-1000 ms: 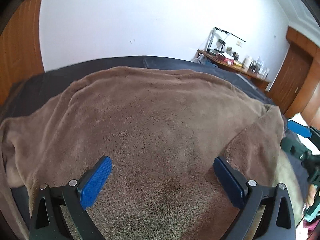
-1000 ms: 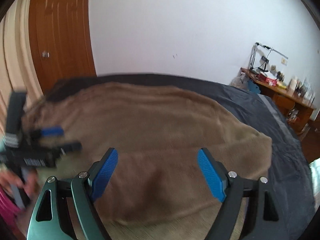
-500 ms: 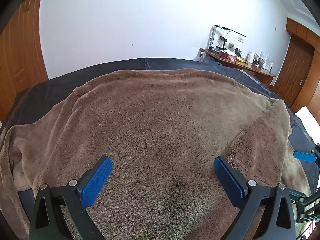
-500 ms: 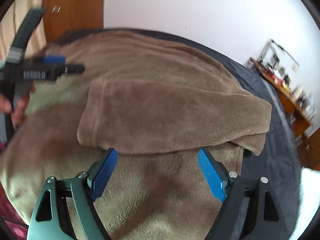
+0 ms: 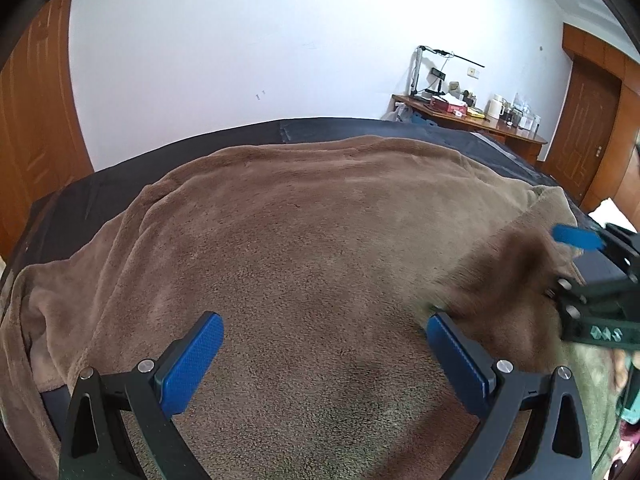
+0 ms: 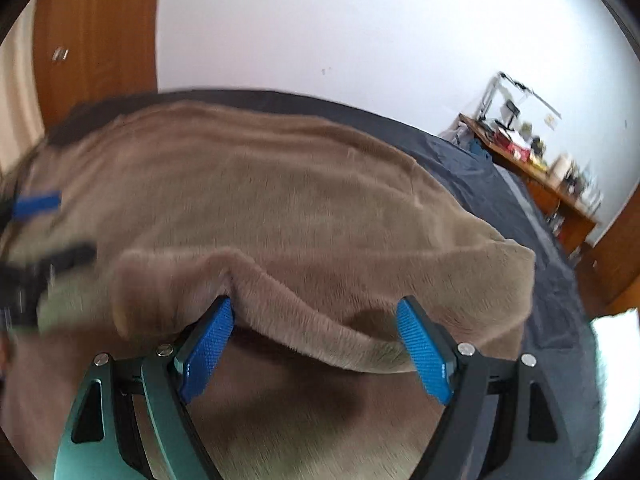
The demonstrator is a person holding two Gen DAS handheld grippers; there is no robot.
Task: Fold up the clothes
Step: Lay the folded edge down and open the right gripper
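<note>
Brown fleece garment [image 5: 304,240] lay spread across the dark bed [image 5: 120,184], its folded sleeve edge [image 6: 320,312] between the wide-open, empty right gripper [image 6: 316,344], left gripper [image 5: 324,356] gaped empty above the fleece, cluttered desk [image 5: 472,120] beyond the bed's far corner.

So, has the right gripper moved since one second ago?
Yes. The right gripper has come down towards the brown fleece garment's folded edge; the white wall fills less of its view.
</note>
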